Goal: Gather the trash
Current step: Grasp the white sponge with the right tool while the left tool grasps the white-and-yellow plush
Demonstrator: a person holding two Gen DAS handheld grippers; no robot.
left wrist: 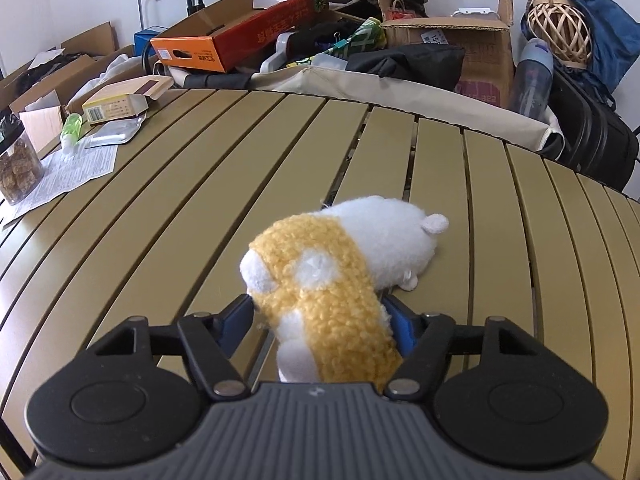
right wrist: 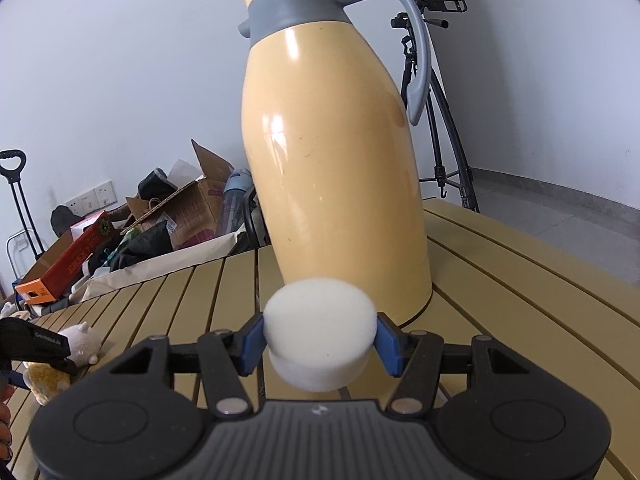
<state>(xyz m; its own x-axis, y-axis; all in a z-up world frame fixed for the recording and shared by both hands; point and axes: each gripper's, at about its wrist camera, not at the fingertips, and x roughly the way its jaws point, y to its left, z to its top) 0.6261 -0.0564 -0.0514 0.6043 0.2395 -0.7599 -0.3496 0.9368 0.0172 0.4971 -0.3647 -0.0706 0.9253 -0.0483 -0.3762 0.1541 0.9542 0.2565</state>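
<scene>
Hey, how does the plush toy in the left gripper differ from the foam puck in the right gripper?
The plush toy is fuzzy, white with yellow patches, and irregular with small ears; the foam puck is plain white, smooth and round. The toy lies on the slatted table and reaches well past the blue pads; the puck is held clear of the table, close in front of the yellow thermos. Shared: both are soft, with pads at both sides.

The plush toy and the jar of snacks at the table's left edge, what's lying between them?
Only bare slatted table lies between the plush toy and the snack jar, as the left wrist view shows; the printed leaflet lies by the jar.
</scene>
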